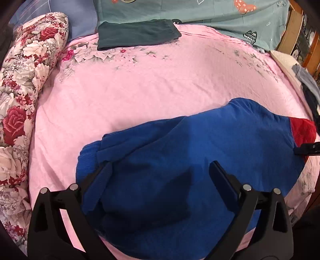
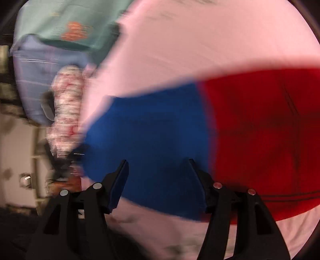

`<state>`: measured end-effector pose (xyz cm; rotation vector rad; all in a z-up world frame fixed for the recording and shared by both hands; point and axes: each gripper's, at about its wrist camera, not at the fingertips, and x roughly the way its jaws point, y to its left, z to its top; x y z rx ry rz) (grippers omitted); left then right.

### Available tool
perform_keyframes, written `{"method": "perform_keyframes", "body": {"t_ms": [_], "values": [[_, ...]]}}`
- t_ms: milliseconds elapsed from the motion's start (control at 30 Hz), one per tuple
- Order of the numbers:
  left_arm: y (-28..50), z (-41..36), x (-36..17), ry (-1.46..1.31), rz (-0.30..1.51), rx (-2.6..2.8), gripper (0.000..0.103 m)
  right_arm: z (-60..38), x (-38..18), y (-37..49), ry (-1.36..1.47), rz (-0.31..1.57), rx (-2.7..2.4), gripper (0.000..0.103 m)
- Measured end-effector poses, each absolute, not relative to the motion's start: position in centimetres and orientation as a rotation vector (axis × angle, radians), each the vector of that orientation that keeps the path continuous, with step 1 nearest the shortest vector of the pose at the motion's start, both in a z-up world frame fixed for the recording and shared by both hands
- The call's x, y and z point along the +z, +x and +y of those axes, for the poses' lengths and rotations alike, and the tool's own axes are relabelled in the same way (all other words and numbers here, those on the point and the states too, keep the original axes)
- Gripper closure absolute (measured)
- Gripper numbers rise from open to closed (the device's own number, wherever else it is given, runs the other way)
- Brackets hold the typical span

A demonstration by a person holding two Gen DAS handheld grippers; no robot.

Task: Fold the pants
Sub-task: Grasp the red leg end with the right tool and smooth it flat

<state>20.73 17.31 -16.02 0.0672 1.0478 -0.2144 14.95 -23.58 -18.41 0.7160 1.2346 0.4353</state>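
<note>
Blue pants (image 1: 180, 160) lie folded on the pink bedspread (image 1: 140, 90), waistband at the left. My left gripper (image 1: 160, 170) is open above them, fingers spread over the cloth. A red garment (image 1: 302, 130) lies under the pants' right end. In the blurred right wrist view, my right gripper (image 2: 158, 164) is open over the blue pants (image 2: 150, 130), beside the red garment (image 2: 260, 130). Its black tip (image 1: 308, 149) shows at the right edge of the left wrist view.
A folded dark green garment (image 1: 136, 34) lies at the far side of the bed. A floral quilt (image 1: 24, 80) runs along the left edge. Teal bedding (image 1: 200, 12) is behind. More clothes (image 1: 306, 80) lie at the right edge.
</note>
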Motion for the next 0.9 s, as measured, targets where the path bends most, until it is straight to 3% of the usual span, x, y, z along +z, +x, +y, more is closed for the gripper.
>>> {"method": "perform_keyframes", "body": {"t_ms": [67, 167, 367, 467, 567, 700, 900], "values": [[20.3, 16.6, -15.9, 0.105, 1.056, -0.179, 0.004, -25.2, -19.2, 14.6, 0.840, 1.211, 0.433, 0.045], [19.4, 15.6, -15.0, 0.148, 1.045, -0.106, 0.004, -25.8, -17.3, 15.0, 0.808, 1.242, 0.393, 0.042], [17.6, 12.7, -12.7, 0.186, 1.025, -0.043, 0.004, -32.4, -12.7, 11.6, 0.765, 1.019, 0.421, 0.042], [17.0, 9.5, -11.6, 0.168, 1.015, -0.088, 0.004, -37.4, -14.9, 9.5, 0.846, 0.964, 0.291, 0.042], [16.9, 5.1, -11.2, 0.120, 1.011, -0.149, 0.004, -42.0, -19.9, 9.0, 0.983, 0.969, 0.197, 0.049], [17.2, -2.7, -11.7, 0.082, 1.049, -0.265, 0.004, -41.1, -18.3, 9.1, 0.946, 0.972, 0.225, 0.038], [14.7, -14.3, -12.1, 0.281, 1.012, -0.489, 0.004, -44.6, -14.0, 5.6, 0.901, 0.840, 0.209, 0.030]]}}
